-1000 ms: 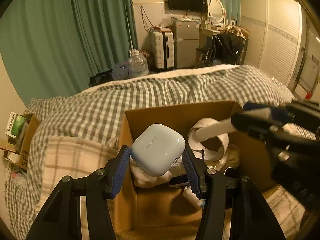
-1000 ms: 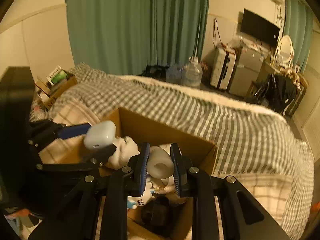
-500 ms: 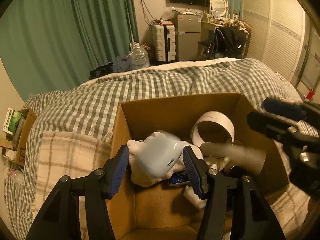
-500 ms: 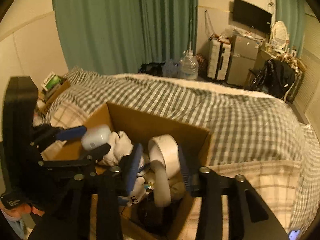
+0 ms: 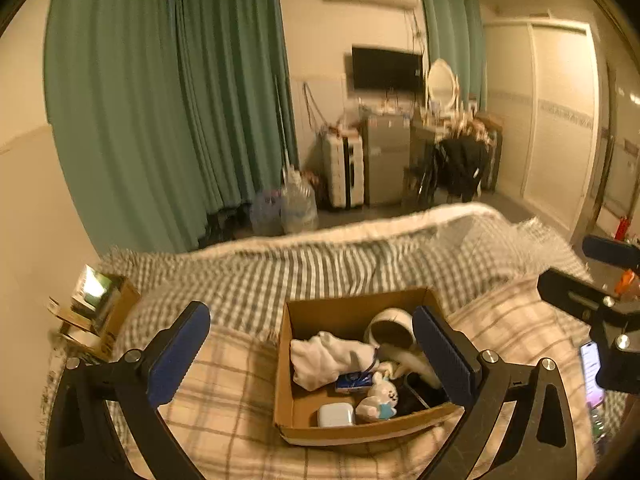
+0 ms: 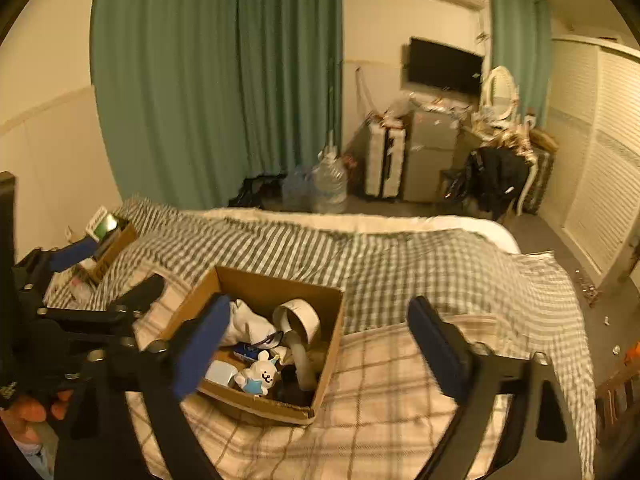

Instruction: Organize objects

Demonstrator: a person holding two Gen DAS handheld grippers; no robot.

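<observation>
A brown cardboard box [image 5: 304, 316] [image 6: 332, 344] sits on the bed. Inside lie a pale blue earbud case [image 5: 336, 415] [image 6: 220, 373], a white tape roll [image 5: 390, 326] [image 6: 298, 318], a white cloth [image 5: 326, 362] [image 6: 248, 322] and a small white plush toy [image 5: 378, 398] [image 6: 260, 378]. My left gripper [image 5: 316, 354] is open and empty, raised above and behind the box. My right gripper [image 6: 320, 348] is open and empty, also above the box. The left gripper also shows at the left of the right wrist view [image 6: 108, 264].
The bed has a grey checked cover [image 5: 320, 264] and a beige plaid blanket [image 5: 224, 396]. A small carton of items [image 5: 96, 304] stands at the bed's left edge. A phone [image 5: 592, 372] lies at the right. Green curtains, water jugs, a suitcase and a fridge stand beyond.
Both grippers opened, dropping the earbud case and the tape roll into the box, then pulled up and back away from it.
</observation>
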